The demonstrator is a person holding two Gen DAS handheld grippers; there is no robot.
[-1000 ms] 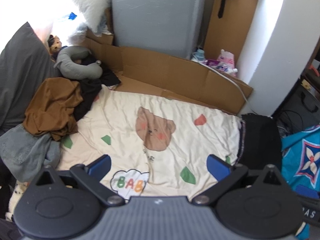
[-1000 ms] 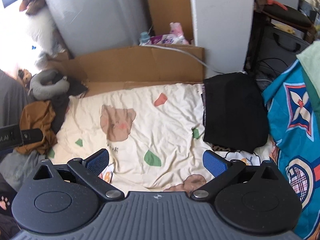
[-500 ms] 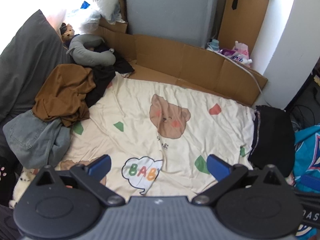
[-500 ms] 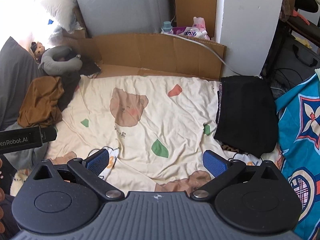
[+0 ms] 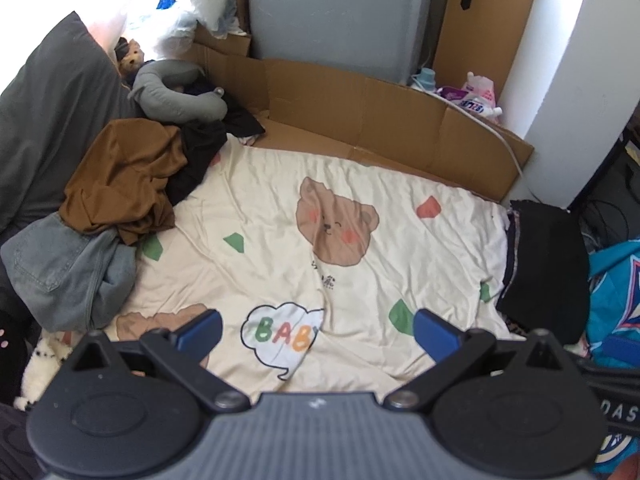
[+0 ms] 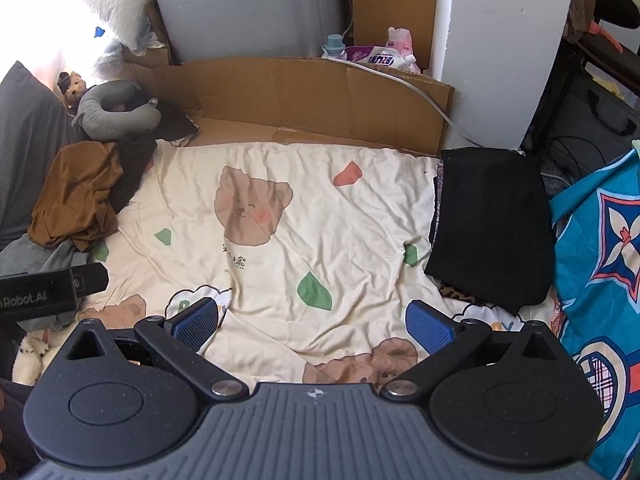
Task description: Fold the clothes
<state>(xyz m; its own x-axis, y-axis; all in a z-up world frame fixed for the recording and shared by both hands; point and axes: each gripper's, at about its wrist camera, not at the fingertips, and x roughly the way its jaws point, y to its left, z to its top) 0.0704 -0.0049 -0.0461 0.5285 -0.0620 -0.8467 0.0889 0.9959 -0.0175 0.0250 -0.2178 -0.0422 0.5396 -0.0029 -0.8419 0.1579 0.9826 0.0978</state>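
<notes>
A heap of unfolded clothes lies at the left of the cream bear-print sheet (image 5: 280, 216): a brown garment (image 5: 120, 176), a grey denim piece (image 5: 64, 268) and a black garment (image 5: 200, 148). A folded black garment (image 5: 544, 264) (image 6: 488, 220) rests at the sheet's right edge. My left gripper (image 5: 318, 330) hangs open above the sheet's near part, holding nothing. Over the same near edge my right gripper (image 6: 312, 326) is open and empty too. The heap appears again in the right wrist view, with the brown garment (image 6: 76, 196) uppermost. The left gripper's body (image 6: 48, 292) pokes in at that view's left side.
A grey neck pillow (image 5: 176, 92) and a dark grey pillow (image 5: 44, 120) lie at the back left. Cardboard (image 5: 380, 112) lines the far side, before a grey cabinet (image 5: 332, 12) and white pillar (image 6: 500, 52). A blue patterned quilt (image 6: 600, 248) sits on the right.
Both grippers have drawn back and risen, so more of the sheet and the clothes heap shows. Their jaws stayed open and empty. Nothing on the bed moved.
</notes>
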